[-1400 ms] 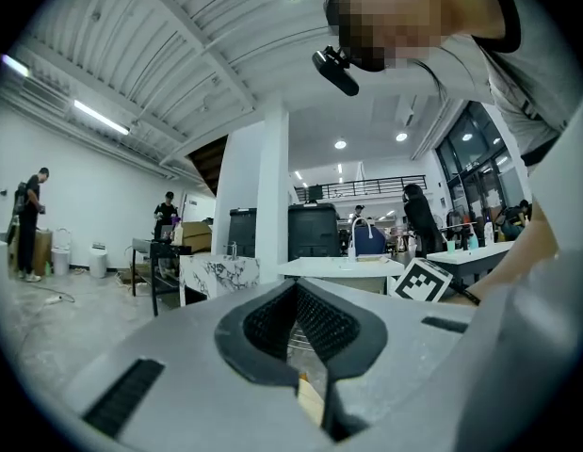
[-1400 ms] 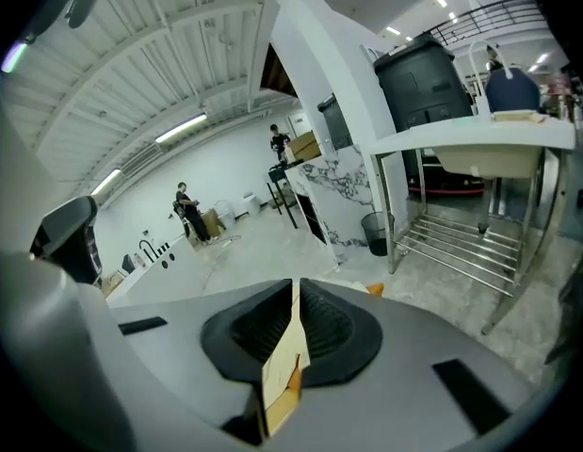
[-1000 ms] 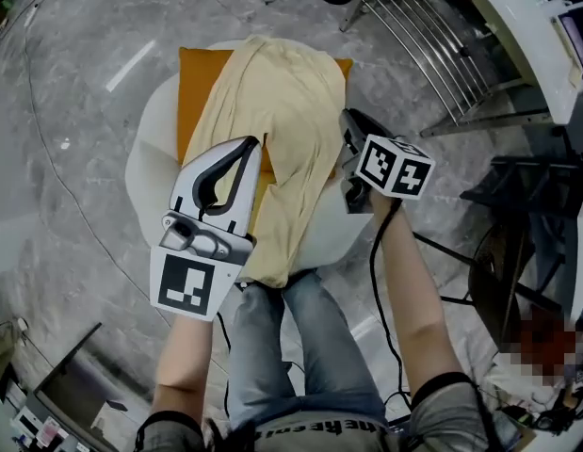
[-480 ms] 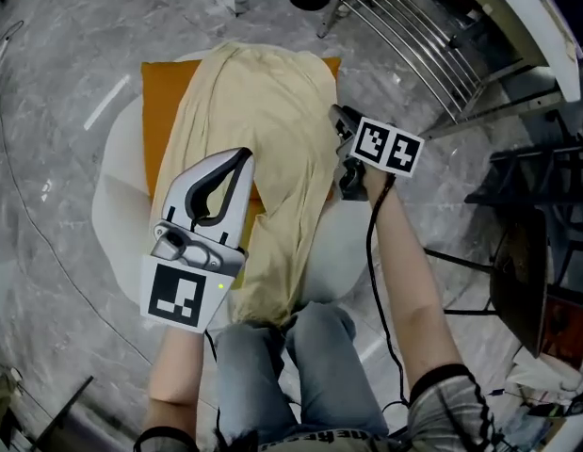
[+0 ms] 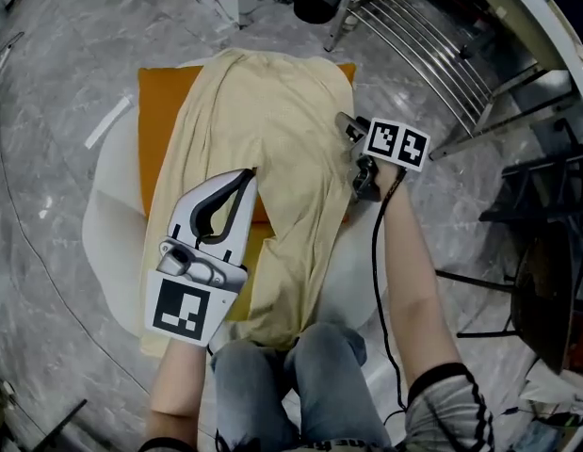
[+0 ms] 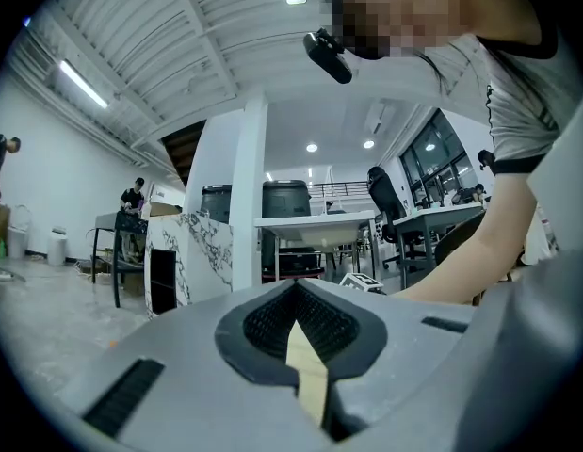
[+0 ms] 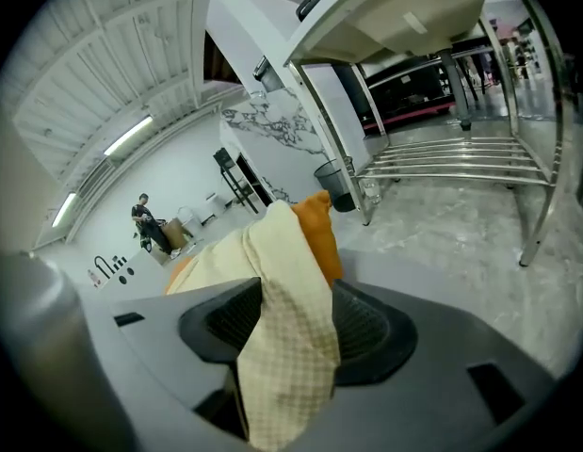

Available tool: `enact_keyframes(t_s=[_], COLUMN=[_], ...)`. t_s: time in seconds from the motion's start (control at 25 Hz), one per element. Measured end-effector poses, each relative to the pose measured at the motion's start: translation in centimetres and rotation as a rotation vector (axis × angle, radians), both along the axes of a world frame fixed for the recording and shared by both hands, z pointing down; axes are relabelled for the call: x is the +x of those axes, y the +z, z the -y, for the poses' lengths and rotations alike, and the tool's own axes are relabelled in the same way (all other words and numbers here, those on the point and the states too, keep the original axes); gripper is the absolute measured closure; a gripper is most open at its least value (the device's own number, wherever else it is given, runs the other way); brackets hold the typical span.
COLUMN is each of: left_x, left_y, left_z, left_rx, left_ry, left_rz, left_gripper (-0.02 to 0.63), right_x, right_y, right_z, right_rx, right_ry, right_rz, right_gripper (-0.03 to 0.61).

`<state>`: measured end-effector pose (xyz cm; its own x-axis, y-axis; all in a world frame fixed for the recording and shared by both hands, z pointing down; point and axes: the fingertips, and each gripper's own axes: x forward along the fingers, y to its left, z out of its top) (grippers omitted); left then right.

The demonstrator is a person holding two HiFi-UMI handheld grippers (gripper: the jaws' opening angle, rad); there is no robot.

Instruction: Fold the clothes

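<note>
Most of the orange cushion (image 5: 159,130) is covered by the yellow garment (image 5: 272,130) in the head view, and a part more by the left gripper (image 5: 250,172). The garment's lower end is hidden at the knees (image 5: 291,365) (bottom centre). The metal rack (image 5: 432,36) is cut off by the upper edge. The figures (image 6: 133,196) at the left of the left gripper view are too small to be told

a: what's the left gripper (image 6: 299,347) got?
b: a thin strip of pale yellow cloth (image 6: 308,379), nipped tight where the two jaws meet.
a: and past it?
b: a white pillar (image 6: 249,177), a marble-patterned block (image 6: 192,252) on its left, a white table (image 6: 315,224) on its right, and the person's bare arm (image 6: 461,266) at the right.
</note>
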<state>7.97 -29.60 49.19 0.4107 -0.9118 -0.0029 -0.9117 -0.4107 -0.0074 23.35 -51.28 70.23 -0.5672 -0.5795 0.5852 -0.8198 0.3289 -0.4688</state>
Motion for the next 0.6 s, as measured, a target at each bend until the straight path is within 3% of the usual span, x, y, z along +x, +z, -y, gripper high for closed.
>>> enact_keyframes(t_s=[0.12, 0.24, 0.28, 0.6], left_x=[-0.4, -0.9, -1.1, -2.1], left_y=[0.5, -0.2, -0.6, -5.7], left_z=[-0.4, -0.7, -0.8, -1.9], left_rx=[-0.015, -0.029, -0.032, -0.044], left_ry=[0.002, -0.004, -0.007, -0.021], left_rz=[0.006, 0.000, -0.005, -0.026], left_gripper=[0.611, 0.611, 0.611, 0.611], right_x=[-0.6, -1.4, -1.7, -5.6], right_y=[0.3, -1.3, -2.0, -8.6], right_z=[-0.4, -1.3, -1.6, -3.7], right_rx=[0.000, 0.035, 0.042, 0.045], right_ry=[-0.011, -0.033, -0.035, -0.040], right_rz=[0.016, -0.016, -0.020, 0.005], right_gripper=[0.383, 0.535, 0.551, 0.555])
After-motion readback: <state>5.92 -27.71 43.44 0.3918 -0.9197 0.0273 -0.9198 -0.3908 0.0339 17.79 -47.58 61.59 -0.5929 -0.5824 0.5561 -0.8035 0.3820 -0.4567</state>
